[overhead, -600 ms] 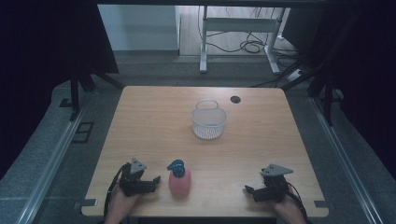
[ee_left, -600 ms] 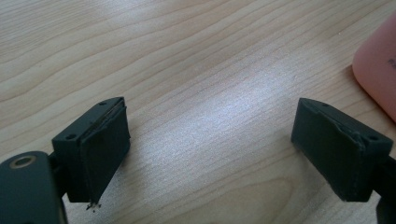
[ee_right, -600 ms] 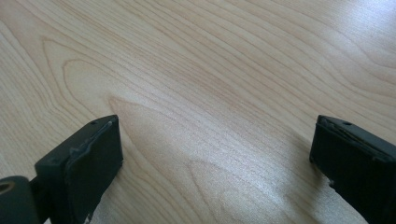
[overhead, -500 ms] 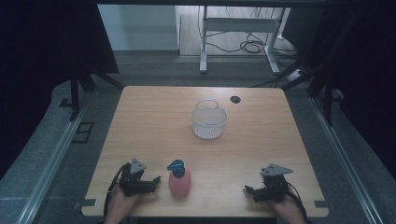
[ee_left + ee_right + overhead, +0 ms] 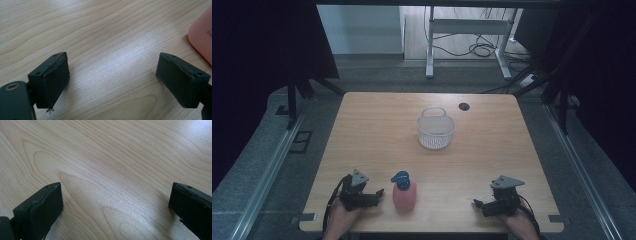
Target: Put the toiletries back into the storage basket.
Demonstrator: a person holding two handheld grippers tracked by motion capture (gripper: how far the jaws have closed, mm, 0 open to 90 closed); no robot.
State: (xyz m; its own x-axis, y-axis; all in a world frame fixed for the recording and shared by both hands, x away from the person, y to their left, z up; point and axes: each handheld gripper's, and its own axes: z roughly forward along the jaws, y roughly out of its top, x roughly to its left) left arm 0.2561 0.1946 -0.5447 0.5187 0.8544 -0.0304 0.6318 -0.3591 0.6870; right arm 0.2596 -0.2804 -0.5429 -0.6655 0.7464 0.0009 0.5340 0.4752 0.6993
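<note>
- The left tool (image 5: pixel 379 192) rests low on the bench (image 5: pixel 377 130), jaws spread and empty, just beside the pink bottle (image 5: pixel 404 195) with its blue pump top.
- The right tool (image 5: pixel 477 204) sits well apart near the front edge, jaws also spread, nothing between them.
- The white mesh basket (image 5: pixel 436 131) stands mid-bench.
- Risk, as I judge it: the bottle (upright, top-heavy) could tip if a spread jaw nudges it sideways.
</note>
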